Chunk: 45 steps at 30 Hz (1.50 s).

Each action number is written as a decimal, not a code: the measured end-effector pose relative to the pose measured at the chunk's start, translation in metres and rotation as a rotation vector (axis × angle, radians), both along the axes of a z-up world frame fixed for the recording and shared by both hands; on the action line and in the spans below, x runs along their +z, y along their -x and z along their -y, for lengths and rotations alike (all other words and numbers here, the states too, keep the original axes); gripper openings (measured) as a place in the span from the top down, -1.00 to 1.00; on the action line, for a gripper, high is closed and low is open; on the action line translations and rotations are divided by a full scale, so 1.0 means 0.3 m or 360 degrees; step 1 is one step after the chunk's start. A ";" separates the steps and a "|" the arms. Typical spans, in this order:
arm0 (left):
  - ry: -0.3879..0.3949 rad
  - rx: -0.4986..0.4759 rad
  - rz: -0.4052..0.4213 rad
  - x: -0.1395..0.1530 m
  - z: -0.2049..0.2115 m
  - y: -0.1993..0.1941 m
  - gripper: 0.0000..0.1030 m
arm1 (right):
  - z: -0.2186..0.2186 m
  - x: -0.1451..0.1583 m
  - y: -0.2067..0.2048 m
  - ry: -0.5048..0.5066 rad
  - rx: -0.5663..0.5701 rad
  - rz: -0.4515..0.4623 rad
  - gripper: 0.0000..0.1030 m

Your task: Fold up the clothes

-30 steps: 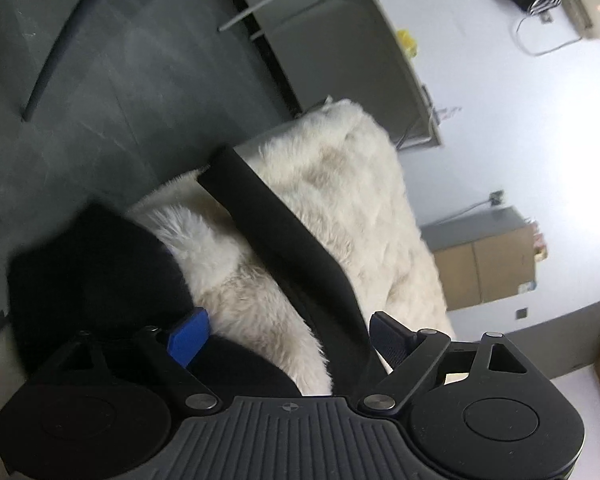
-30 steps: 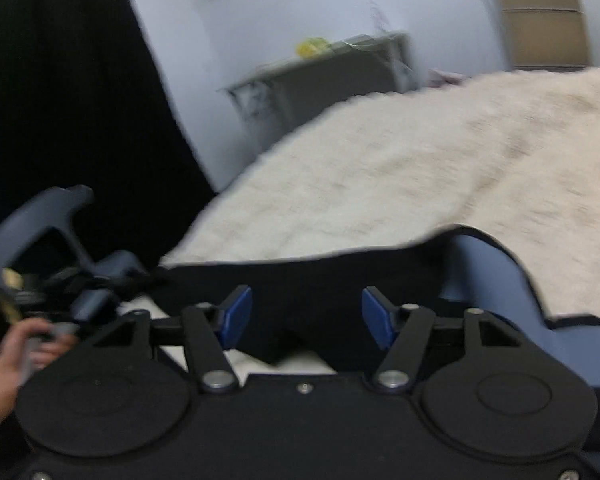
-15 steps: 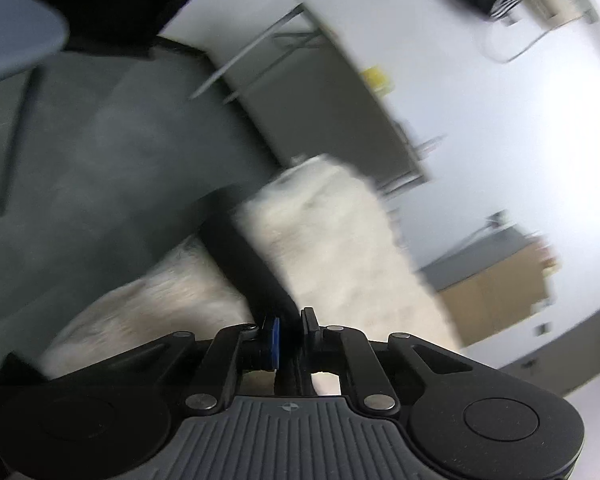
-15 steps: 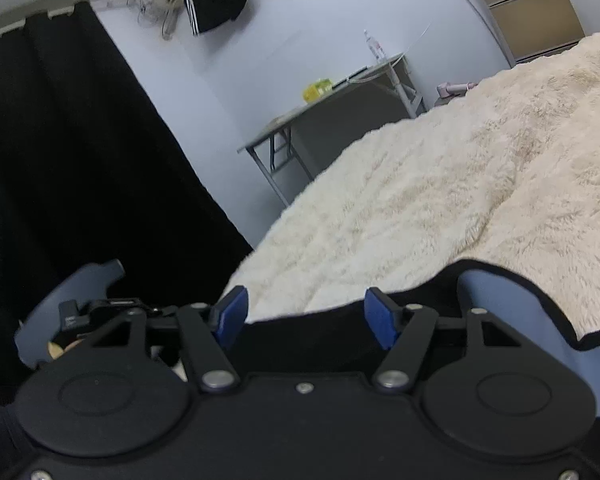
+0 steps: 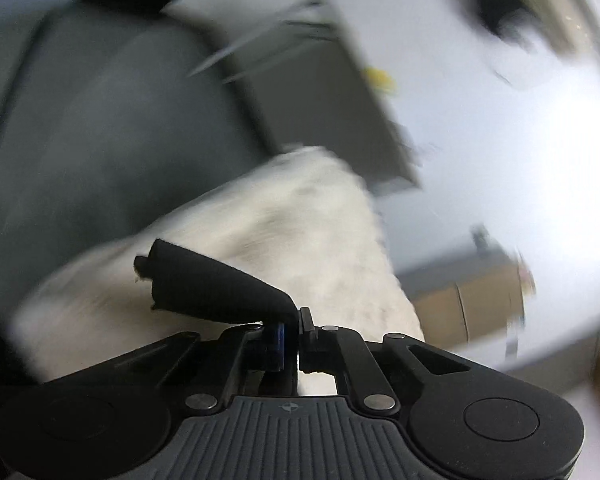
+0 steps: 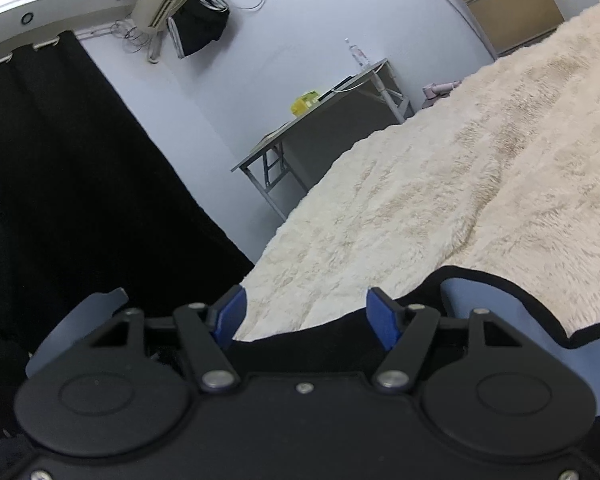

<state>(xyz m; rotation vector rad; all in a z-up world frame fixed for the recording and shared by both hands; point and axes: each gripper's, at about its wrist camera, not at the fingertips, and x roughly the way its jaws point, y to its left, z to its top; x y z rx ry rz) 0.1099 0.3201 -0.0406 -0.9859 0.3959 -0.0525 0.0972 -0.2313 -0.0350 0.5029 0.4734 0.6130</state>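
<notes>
**Left tongs pinch the black cloth; right tongs wait open**

The left tongs [image 5: 291, 320] are clamped on a strip of the black garment [image 5: 212, 286], which sticks out ahead and to their left, raised above the fluffy blanket [image 5: 300, 232] on the bed. That view is blurred.

The right tongs [image 6: 304, 316] stand wide apart with nothing between them; the garment's black-edged blue part [image 6: 496, 300] lies just below and to their right on the blanket.

I judge a fold is under way: the held strip needs carrying over the garment and laying flat, while the right tongs could pin or take an edge.
</notes>
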 end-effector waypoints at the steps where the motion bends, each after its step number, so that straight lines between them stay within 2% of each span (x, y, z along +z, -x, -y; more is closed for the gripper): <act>1: -0.0060 -0.0064 0.0127 0.068 0.003 0.004 0.91 | -0.003 0.000 0.000 0.0007 0.0001 -0.0001 -0.26; 2: -0.0168 -0.0122 0.0261 0.135 -0.006 0.021 0.90 | -0.006 -0.001 -0.001 0.0014 0.0001 -0.0002 -0.26; 4: -0.0268 -0.0082 0.0091 0.120 -0.085 0.017 0.82 | -0.012 -0.002 -0.002 0.0029 0.0002 -0.0003 -0.26; 5: -0.0310 -0.0058 -0.0012 0.105 -0.130 0.013 0.82 | -0.015 -0.002 -0.002 0.0036 0.0003 -0.0004 -0.26; 6: -0.0272 0.0000 -0.0283 0.022 -0.217 -0.002 0.81 | -0.018 -0.003 -0.003 0.0043 0.0004 -0.0005 -0.27; 7: -0.0261 0.0028 -0.0352 0.000 -0.240 -0.001 0.81 | -0.021 -0.003 -0.003 0.0050 0.0004 -0.0006 -0.27; 8: -0.0235 0.0141 -0.0538 -0.056 -0.306 0.025 0.81 | -0.025 -0.003 -0.004 0.0057 0.0005 -0.0007 -0.27; 9: -0.0232 0.0185 -0.0535 -0.063 -0.323 0.062 0.80 | -0.028 -0.004 -0.004 0.0065 0.0005 -0.0008 -0.27; 10: -0.0230 0.0229 -0.0532 -0.069 -0.341 0.098 0.54 | -0.031 -0.004 -0.005 0.0072 0.0006 -0.0009 -0.27; 11: -0.0228 0.0270 -0.0523 -0.076 -0.357 0.136 0.00 | -0.034 -0.005 -0.005 0.0079 0.0007 -0.0010 -0.27; 12: -0.0229 0.0273 -0.0470 -0.077 -0.351 0.180 -0.25 | -0.037 -0.005 -0.006 0.0086 0.0007 -0.0010 -0.27; 13: -0.0258 0.0240 -0.0455 -0.079 -0.339 0.194 -0.40 | -0.040 -0.006 -0.006 0.0093 0.0008 -0.0011 -0.27; 15: -0.0321 0.0184 -0.0500 -0.090 -0.307 0.209 -0.40 | -0.046 -0.007 -0.007 0.0108 0.0009 -0.0013 -0.27; 18: -0.0272 0.0166 -0.0442 -0.096 -0.260 0.244 -0.39 | -0.055 -0.008 -0.009 0.0129 0.0011 -0.0016 -0.27; 21: -0.0029 0.0066 -0.0185 -0.123 -0.111 0.319 -0.40 | 0.005 -0.036 -0.042 0.0232 -0.0044 -0.0029 -0.27; 22: 0.0085 -0.0040 -0.0095 -0.147 -0.011 0.368 -0.43 | 0.025 -0.029 -0.039 0.0265 -0.0089 -0.0034 -0.27; 24: 0.0097 -0.0168 -0.0037 -0.170 0.087 0.398 -0.47 | 0.079 0.012 -0.020 0.0352 -0.0166 -0.0025 -0.27; 29: -0.0081 -0.0291 -0.0124 -0.190 0.167 0.394 -0.47 | 0.318 0.136 -0.013 0.0690 -0.0297 -0.0172 -0.27; 32: -0.0069 -0.0301 -0.0102 -0.187 0.145 0.398 -0.47 | 0.377 0.134 -0.005 0.0736 -0.0304 -0.0234 -0.27; 35: 0.0007 -0.0327 -0.0067 -0.211 0.118 0.387 -0.48 | 0.414 0.125 0.006 0.0772 -0.0305 -0.0279 -0.27; 37: 0.0037 -0.0330 -0.0062 -0.216 0.131 0.440 -0.49 | 0.438 0.118 0.014 0.0796 -0.0305 -0.0309 -0.27; 42: 0.0016 -0.0344 -0.0036 -0.182 0.138 0.453 -0.49 | 0.499 0.103 0.032 0.0856 -0.0306 -0.0384 -0.26; 44: 0.0018 -0.0353 -0.0034 -0.180 0.144 0.456 -0.49 | 0.523 0.097 0.039 0.0880 -0.0306 -0.0415 -0.08; 45: 0.0023 -0.0354 -0.0037 -0.180 0.145 0.459 -0.49 | 0.536 0.094 0.043 0.0892 -0.0306 -0.0430 0.29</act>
